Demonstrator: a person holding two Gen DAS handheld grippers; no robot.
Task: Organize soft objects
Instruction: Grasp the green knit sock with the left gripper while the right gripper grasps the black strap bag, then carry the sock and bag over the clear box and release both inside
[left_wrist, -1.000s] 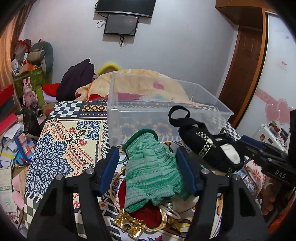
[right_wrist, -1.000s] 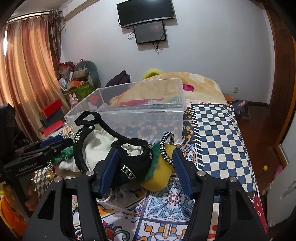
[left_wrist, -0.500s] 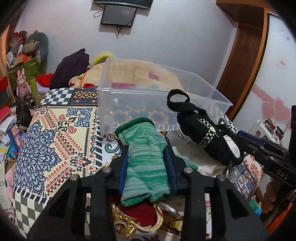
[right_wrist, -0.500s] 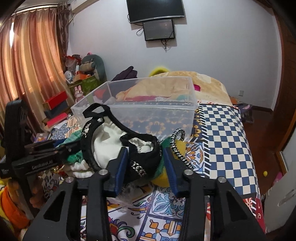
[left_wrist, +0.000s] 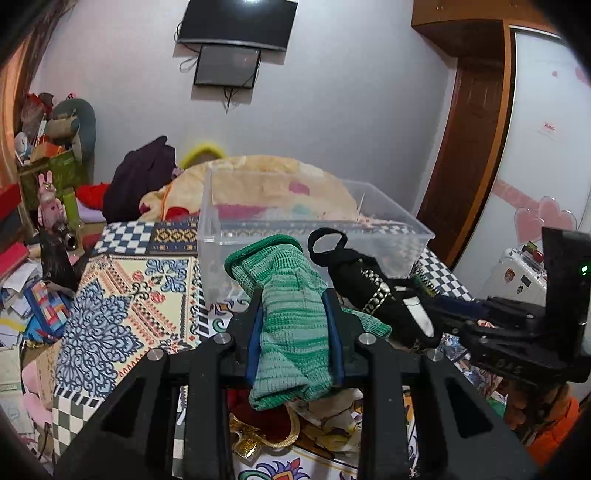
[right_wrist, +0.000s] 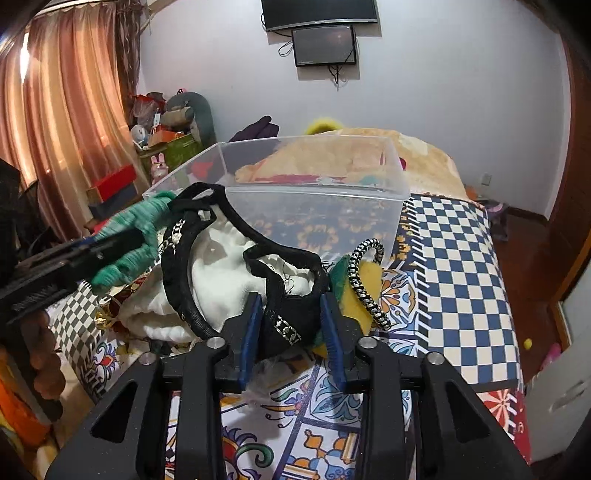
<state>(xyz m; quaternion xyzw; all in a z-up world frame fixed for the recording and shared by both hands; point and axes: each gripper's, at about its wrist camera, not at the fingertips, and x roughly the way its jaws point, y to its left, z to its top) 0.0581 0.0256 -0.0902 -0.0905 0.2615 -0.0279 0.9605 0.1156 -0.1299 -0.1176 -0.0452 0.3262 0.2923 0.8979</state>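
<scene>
My left gripper (left_wrist: 293, 332) is shut on a green knitted sock (left_wrist: 286, 306) and holds it up in front of the clear plastic bin (left_wrist: 229, 236). The sock also shows in the right wrist view (right_wrist: 136, 236). My right gripper (right_wrist: 290, 325) is shut on a black studded strappy piece (right_wrist: 284, 321), lifted above the pile; it shows in the left wrist view (left_wrist: 373, 291) beside the sock. The bin (right_wrist: 391, 206) stands just behind both on the patterned bed cover.
A pile lies under the grippers: white cloth (right_wrist: 229, 277), a yellow piece (right_wrist: 369, 291) with a black-and-white cord, a red and gold item (left_wrist: 258, 428). Blankets and dark clothes lie behind the bin. Clutter stands left of the bed (left_wrist: 44, 206).
Both grippers have closed, the left on the green sock, the right on the black strappy piece. Both have lifted their pieces up toward the bin.
</scene>
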